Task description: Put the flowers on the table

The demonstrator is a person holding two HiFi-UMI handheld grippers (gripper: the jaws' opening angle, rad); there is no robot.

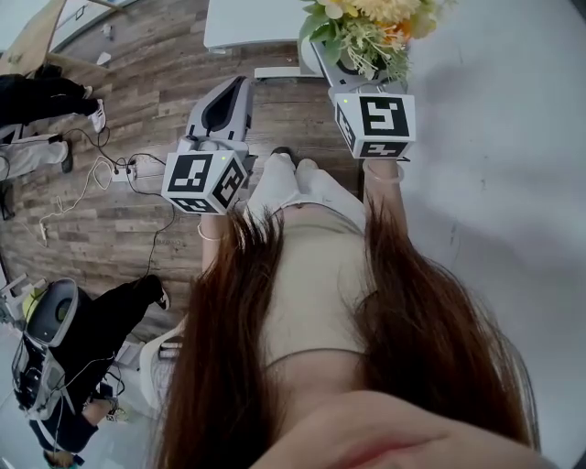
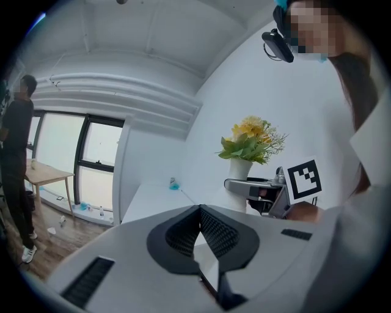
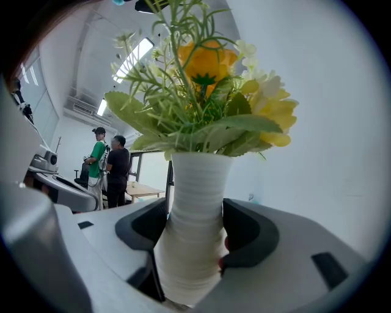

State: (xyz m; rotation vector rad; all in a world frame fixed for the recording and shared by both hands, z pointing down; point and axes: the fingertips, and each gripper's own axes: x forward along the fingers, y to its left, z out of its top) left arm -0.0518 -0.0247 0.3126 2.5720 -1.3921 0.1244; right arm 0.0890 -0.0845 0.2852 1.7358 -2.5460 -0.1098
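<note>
Wood floor [image 1: 137,82] below, white bench [image 1: 243,20] at top of head view. L tongs [image 2: 200,211] clenched together, nothing btwn, over the floor. R tongs [image 1: 346,62] clamped on ribbed white vase [image 3: 194,220], upright, near bench edge. Yellow flowers [image 3: 211,73] w/ green leaves sit in it.

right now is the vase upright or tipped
Upright: the vase stands straight between the fingers of the right gripper, flowers pointing up.
</note>
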